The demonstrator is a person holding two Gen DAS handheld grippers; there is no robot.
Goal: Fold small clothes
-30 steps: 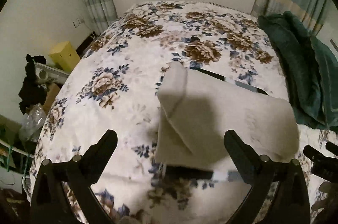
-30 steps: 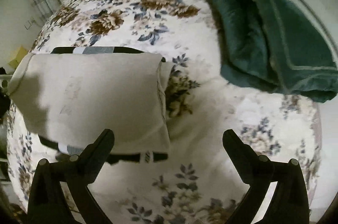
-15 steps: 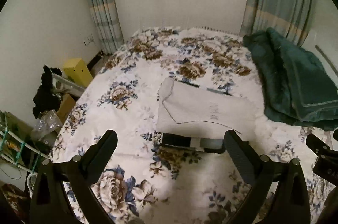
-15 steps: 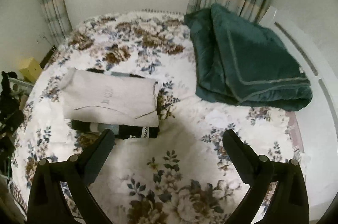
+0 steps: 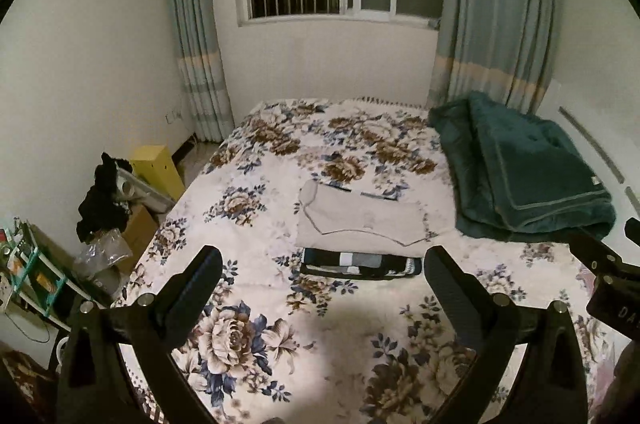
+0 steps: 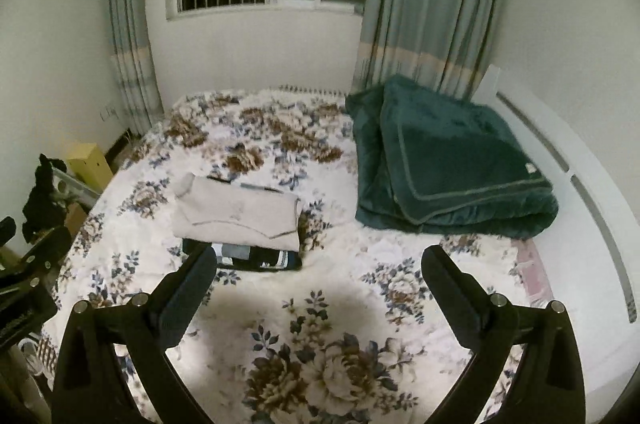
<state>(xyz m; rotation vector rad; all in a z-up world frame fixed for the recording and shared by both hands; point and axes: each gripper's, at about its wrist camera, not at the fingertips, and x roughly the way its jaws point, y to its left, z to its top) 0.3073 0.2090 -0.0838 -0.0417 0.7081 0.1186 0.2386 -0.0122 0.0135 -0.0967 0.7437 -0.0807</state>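
A folded beige garment (image 5: pixel 360 220) lies on top of a folded dark striped garment (image 5: pixel 360 264) in the middle of the floral bed (image 5: pixel 280 336). The same stack shows in the right wrist view, beige (image 6: pixel 240 216) over dark (image 6: pixel 248 258). My left gripper (image 5: pixel 322 278) is open and empty, well back from the stack and above the bed's near part. My right gripper (image 6: pixel 318 278) is open and empty, also back from the stack, to its right. Its tip shows at the right edge of the left wrist view (image 5: pixel 600 256).
A folded dark green blanket (image 5: pixel 520 172) lies on the bed's right side, also in the right wrist view (image 6: pixel 448 160). Left of the bed stand a yellow box (image 5: pixel 158 166), black clothes on clutter (image 5: pixel 102 200) and a shelf (image 5: pixel 24 272). A window and curtains are behind.
Both grippers have pulled back and up from the stack, which now looks small and far. The beige garment's raised left edge has dropped flat onto the stack.
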